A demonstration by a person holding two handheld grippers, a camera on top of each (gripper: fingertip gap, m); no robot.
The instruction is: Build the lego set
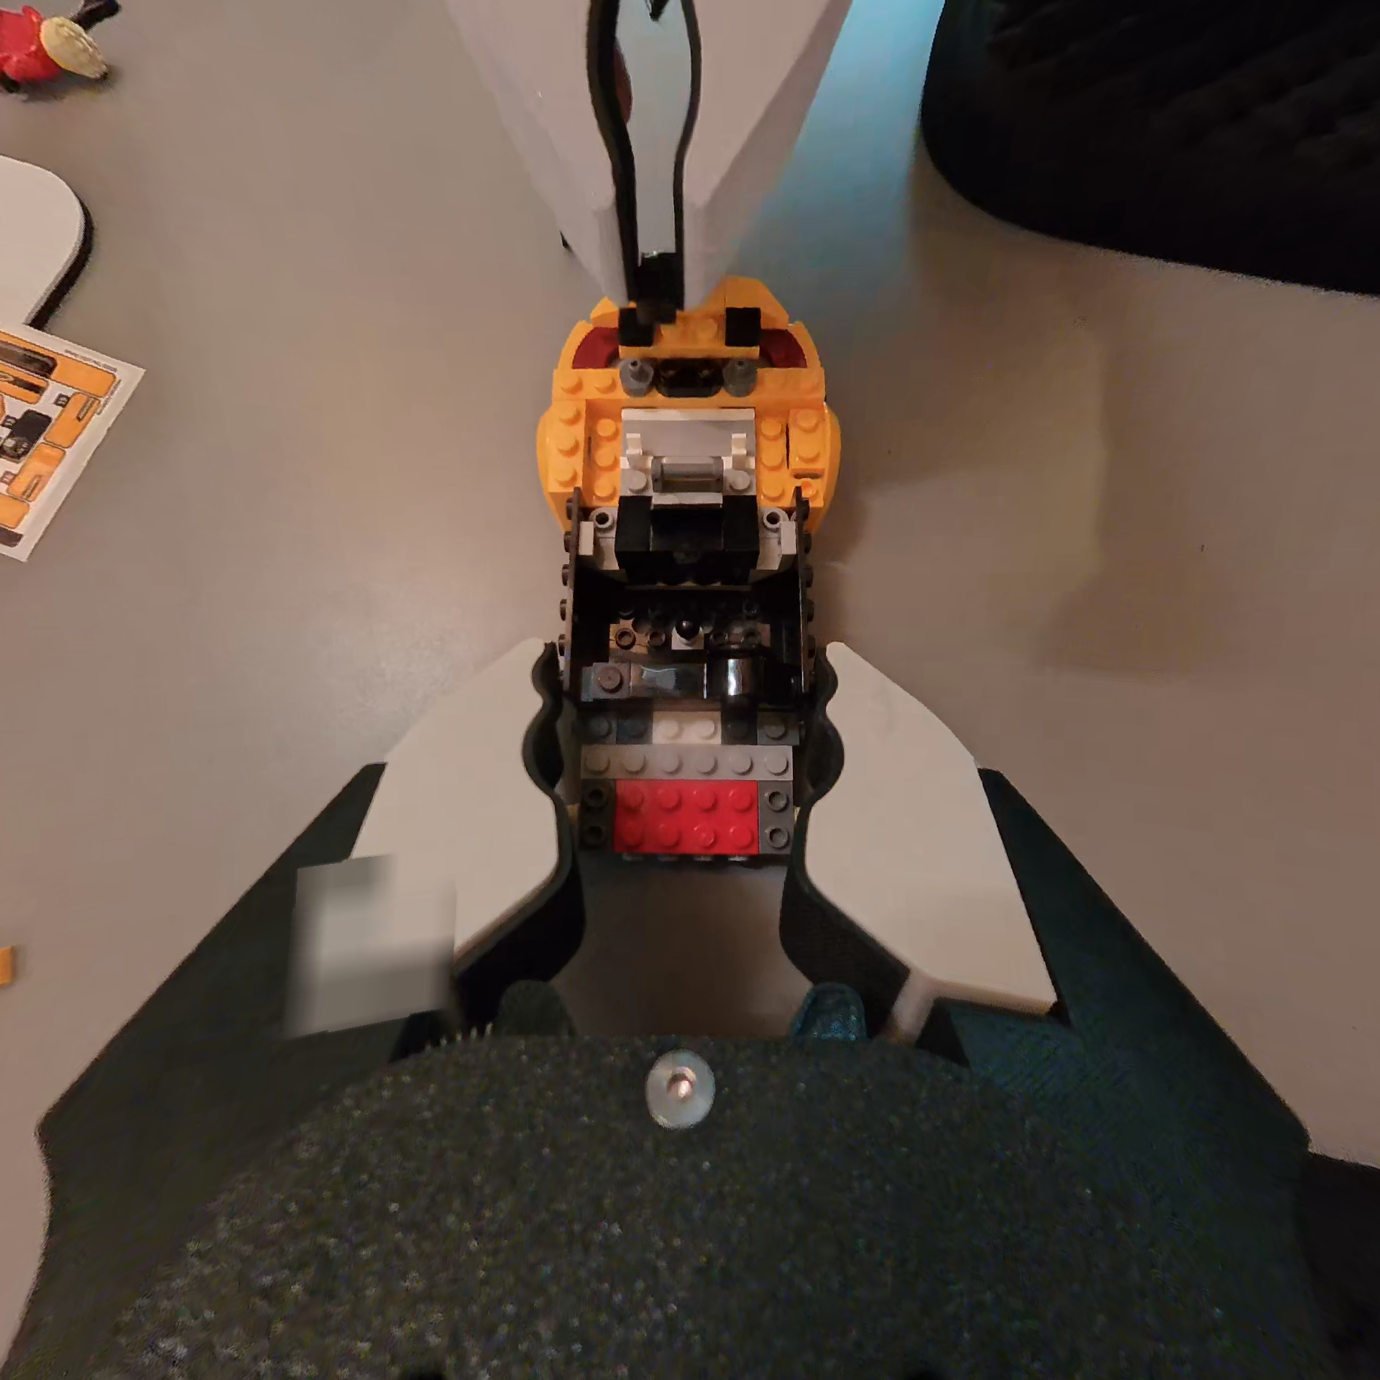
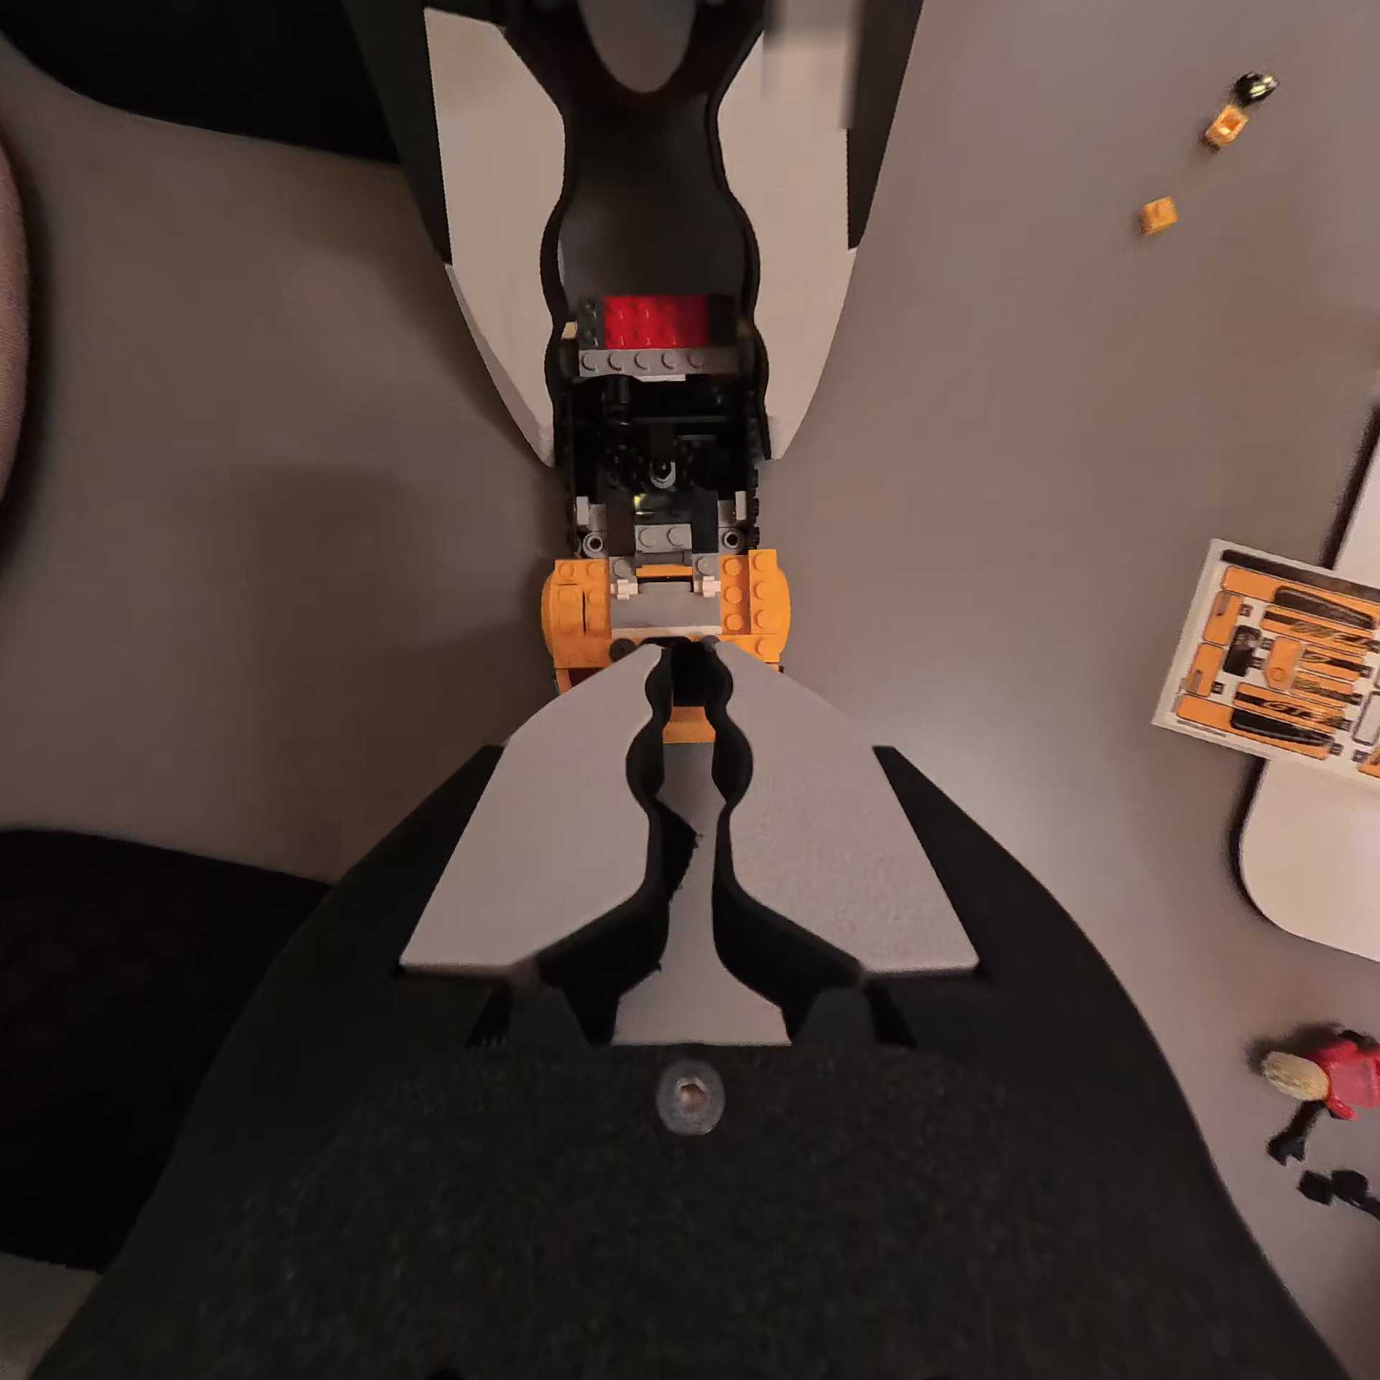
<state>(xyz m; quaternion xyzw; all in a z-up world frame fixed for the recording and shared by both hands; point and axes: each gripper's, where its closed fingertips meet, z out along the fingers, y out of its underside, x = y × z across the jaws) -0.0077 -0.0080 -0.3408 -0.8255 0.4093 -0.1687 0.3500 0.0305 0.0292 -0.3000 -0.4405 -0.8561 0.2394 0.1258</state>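
A half-built lego car (image 1: 687, 463) lies on the grey table, with an orange front end, a black middle and a red brick (image 1: 687, 818) at the rear. My left gripper (image 1: 683, 717) is shut on the car's rear half, one finger on each side. It also shows at the top of the right wrist view (image 2: 663, 452). My right gripper (image 2: 683, 657) is shut on a small black piece (image 2: 683, 683) at the car's orange front end (image 2: 747, 605). In the left wrist view it comes in from the top (image 1: 650, 272).
An orange sticker sheet (image 2: 1284, 657) (image 1: 45, 440) lies beside a white board (image 2: 1307, 859). A red minifigure (image 2: 1337, 1075) (image 1: 45, 45) and two loose orange pieces (image 2: 1157, 216) (image 2: 1225, 131) lie on the table. Dark fabric (image 1: 1157, 112) borders the table's edge. Spacing between my two grippers at the tips: around 7 cm.
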